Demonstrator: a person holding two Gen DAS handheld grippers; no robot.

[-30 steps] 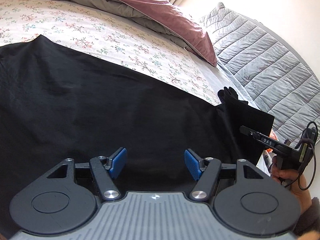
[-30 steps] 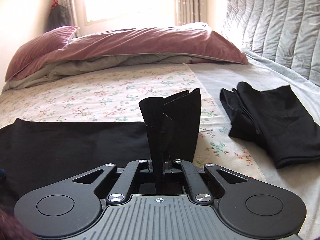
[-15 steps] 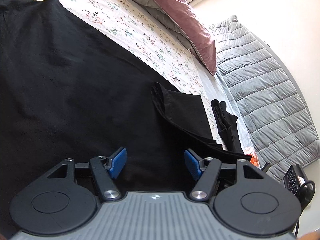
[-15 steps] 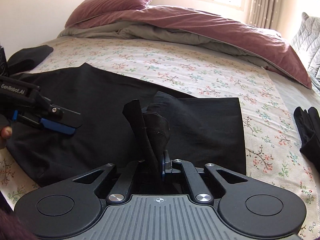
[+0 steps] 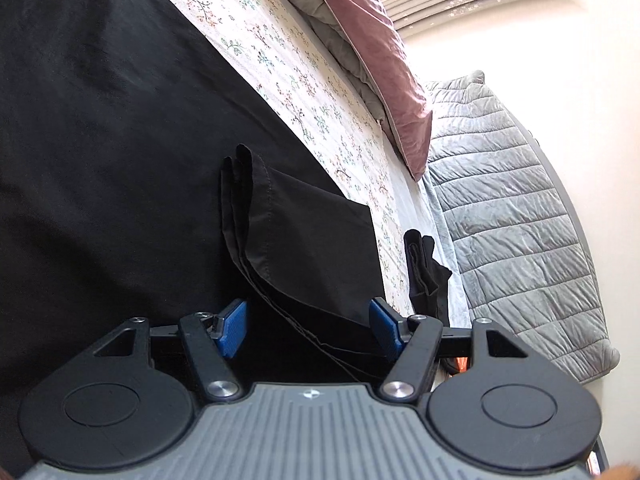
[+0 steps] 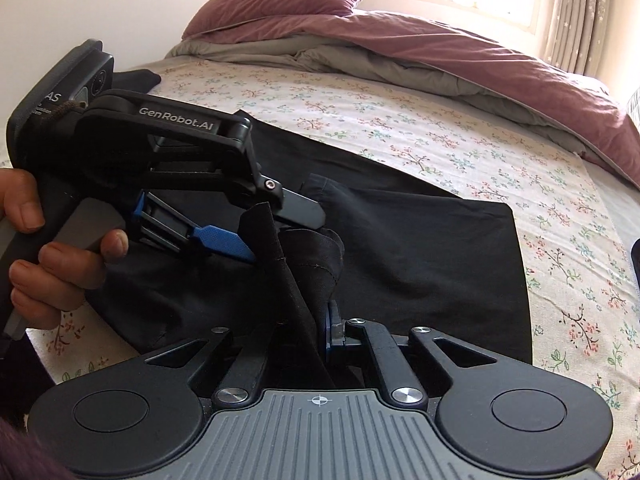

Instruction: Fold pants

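Black pants (image 5: 100,160) lie spread on the floral sheet (image 5: 280,60), with one leg end folded back over them (image 5: 312,240). My right gripper (image 6: 320,332) is shut on the bunched hem of that leg (image 6: 304,264) and holds it a little above the flat cloth. In the right wrist view my left gripper (image 6: 272,228) comes in from the left in a person's hand (image 6: 48,264). It is open, its blue pad (image 6: 224,242) and black finger on either side of the raised hem edge. In the left wrist view its pads (image 5: 232,326) stand wide apart over the folded cloth.
A mauve pillow (image 6: 280,0) and a mauve and grey duvet (image 6: 440,56) lie at the head of the bed. A grey quilted blanket (image 5: 512,208) covers the bed's right side. Another black garment (image 5: 424,272) lies to the right of the pants.
My right gripper has carried the leg end leftward over the pants, up to the left gripper. The left gripper has rolled and stays open; the folded leg end now lies before its pads.
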